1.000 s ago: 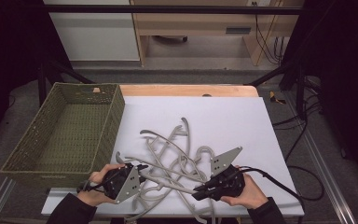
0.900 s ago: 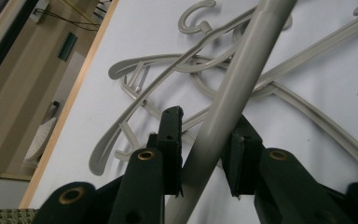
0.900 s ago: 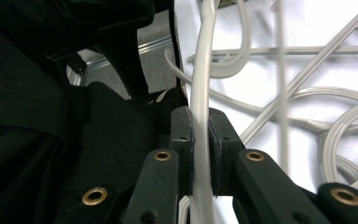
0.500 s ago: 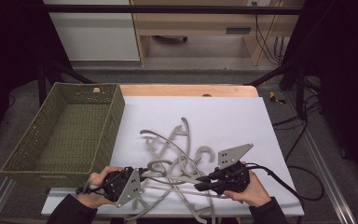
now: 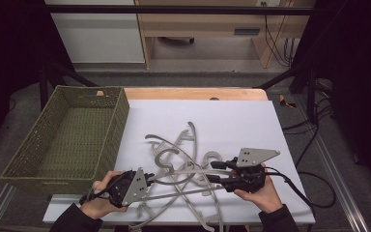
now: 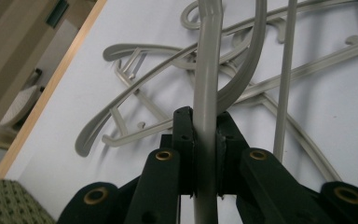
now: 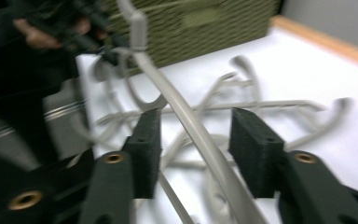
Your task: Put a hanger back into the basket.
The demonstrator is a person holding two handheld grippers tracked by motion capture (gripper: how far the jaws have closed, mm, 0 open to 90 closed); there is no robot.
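Release is the change to report: the right claw [image 5: 216, 171] has just been opening, and its jaws now stand apart with a grey hanger arm running between them, the pads [image 7: 254, 149] clear of it on both sides. Half a second ago that claw was closed in the tangle. The left claw [image 5: 147, 178] has meanwhile finished closing and is clamped on the bar of a grey plastic hanger [image 6: 206, 93]; in the left gripper view the bar passes straight through the pinched jaws with no gap visible.

Location of work: the hanger pile [image 5: 183, 164] lies on the white sheet toward the near edge of the bench [image 5: 251, 111], between the two hands, with several hangers crossed and interlocked. The green woven basket [image 5: 53, 154] stands at the bench's left side and holds nothing visible.

Assessment: control of the gripped hanger appears to have passed to the left hand alone. The likely next step is to draw it free of the pile and carry it toward the basket. Risk noted: the neighbouring hangers are hooked through one another and may lift with it, so the right claw may need to re-grip to hold the rest down.
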